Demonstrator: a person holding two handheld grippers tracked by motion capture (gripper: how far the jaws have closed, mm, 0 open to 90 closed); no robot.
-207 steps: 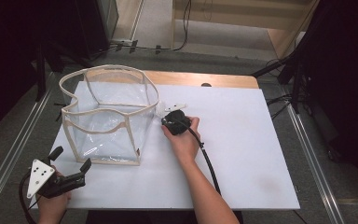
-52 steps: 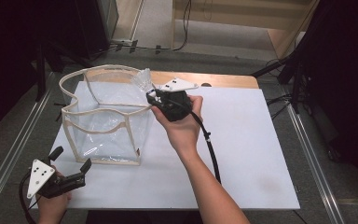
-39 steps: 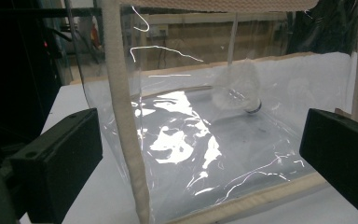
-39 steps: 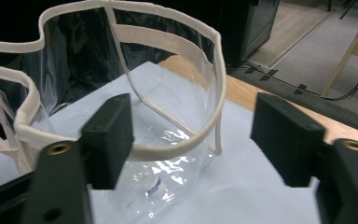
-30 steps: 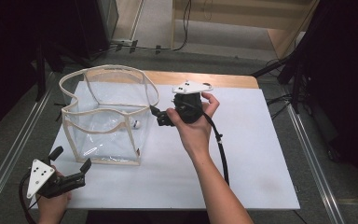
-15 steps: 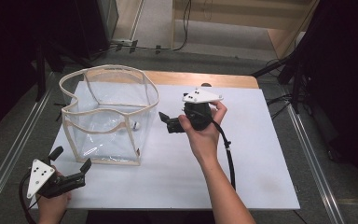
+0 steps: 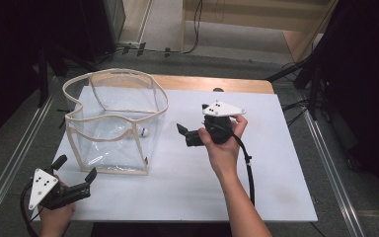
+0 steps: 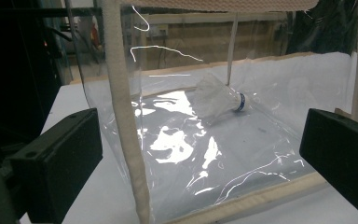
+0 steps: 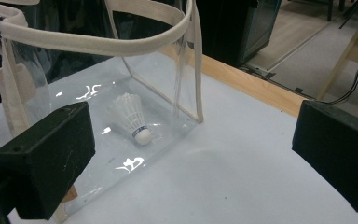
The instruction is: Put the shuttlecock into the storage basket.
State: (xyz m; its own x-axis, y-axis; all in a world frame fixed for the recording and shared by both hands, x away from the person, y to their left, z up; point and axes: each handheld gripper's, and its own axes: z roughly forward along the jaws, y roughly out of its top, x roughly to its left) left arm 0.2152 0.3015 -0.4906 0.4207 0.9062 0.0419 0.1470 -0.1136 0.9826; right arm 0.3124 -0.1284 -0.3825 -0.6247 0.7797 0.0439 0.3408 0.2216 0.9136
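- Worktop: white sheet over a wooden board, the wood showing along the far edge. It carries the bag.
- Bag: clear plastic with cream fabric trim and a looped cream handle. It stands upright and open-topped on the left half of the worktop.
- Shuttlecock: white feathers, a blue band and a white cork tip. It lies on its side on the bag floor, near the wall that faces my right hand-held gripper. In my left gripper view it shows through the plastic, toward the far side of the bag; from above it is a small white spot by the bag's right wall.
- My right hand-held gripper: held in my right hand above the middle of the worktop, to the right of the bag and clear of it. It points left toward the bag. The jaws are spread wide with nothing between them. A grey three-cornered plate sits on top and a black cable trails back along my forearm.
- My left hand-held gripper: held low at the near left corner of the worktop, just in front of the bag. It points toward the bag's near wall. The jaws are spread apart and empty, framing the bag's corner seam in its own view without touching it.
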